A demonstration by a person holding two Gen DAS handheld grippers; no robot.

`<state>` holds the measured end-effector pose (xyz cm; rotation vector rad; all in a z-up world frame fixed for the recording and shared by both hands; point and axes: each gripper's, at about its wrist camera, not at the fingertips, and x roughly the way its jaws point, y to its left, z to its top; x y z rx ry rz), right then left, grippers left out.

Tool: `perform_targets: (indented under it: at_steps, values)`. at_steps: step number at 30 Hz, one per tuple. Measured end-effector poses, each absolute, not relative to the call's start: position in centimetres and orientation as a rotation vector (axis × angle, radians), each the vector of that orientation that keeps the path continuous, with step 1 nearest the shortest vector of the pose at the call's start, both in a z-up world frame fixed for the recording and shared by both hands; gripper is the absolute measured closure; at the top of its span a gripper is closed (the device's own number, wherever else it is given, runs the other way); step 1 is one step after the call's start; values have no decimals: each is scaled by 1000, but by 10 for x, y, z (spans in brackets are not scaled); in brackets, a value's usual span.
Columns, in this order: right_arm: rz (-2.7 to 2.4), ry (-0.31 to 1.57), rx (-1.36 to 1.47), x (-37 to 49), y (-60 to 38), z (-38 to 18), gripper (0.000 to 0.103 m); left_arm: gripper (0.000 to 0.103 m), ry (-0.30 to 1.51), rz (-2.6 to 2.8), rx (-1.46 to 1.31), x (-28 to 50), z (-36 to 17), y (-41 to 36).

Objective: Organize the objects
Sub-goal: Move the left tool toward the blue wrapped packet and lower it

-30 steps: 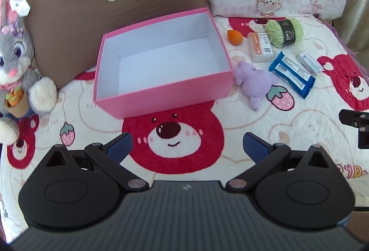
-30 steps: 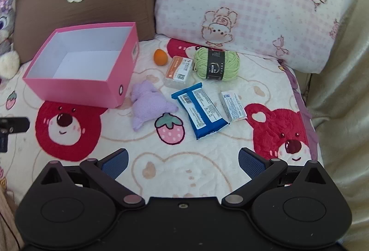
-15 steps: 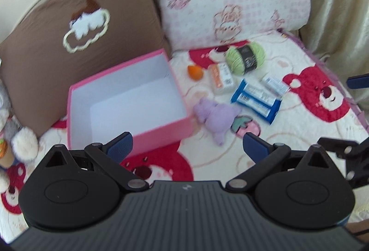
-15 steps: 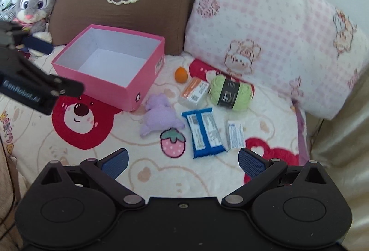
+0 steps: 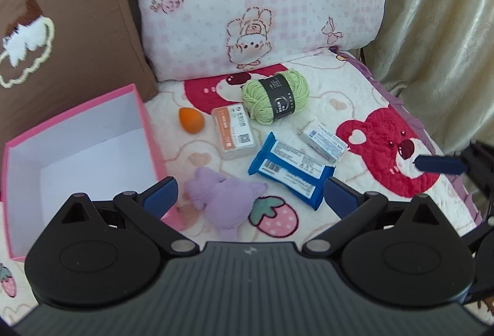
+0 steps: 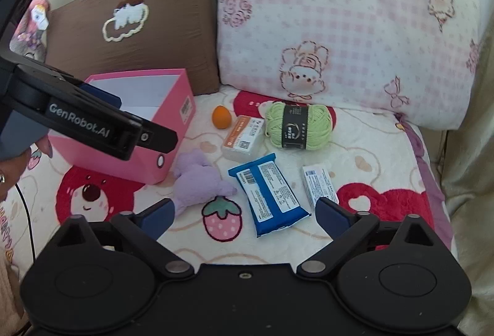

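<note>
Approach step: left claw (image 5: pixel 250 194) spread, empty; right claw (image 6: pixel 244 212) closing, empty. Next: grip purple toy (image 5: pixel 223 197), move to box (image 5: pixel 77 151).

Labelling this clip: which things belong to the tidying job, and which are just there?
Job:
pink box
orange egg
green yarn
purple plush
blue packet
white packet
orange-label case

Just there:
brown pillow
pink pillow
blanket
</note>
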<state>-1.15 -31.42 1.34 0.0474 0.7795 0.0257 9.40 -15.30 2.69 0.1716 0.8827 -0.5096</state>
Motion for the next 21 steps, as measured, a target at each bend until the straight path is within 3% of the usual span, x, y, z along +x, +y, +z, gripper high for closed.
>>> perform_targets:
  at_steps: [21]
  values:
    - [-48,819,153,27,-345,-57,12,4,933,-612,133,142,-68,-195]
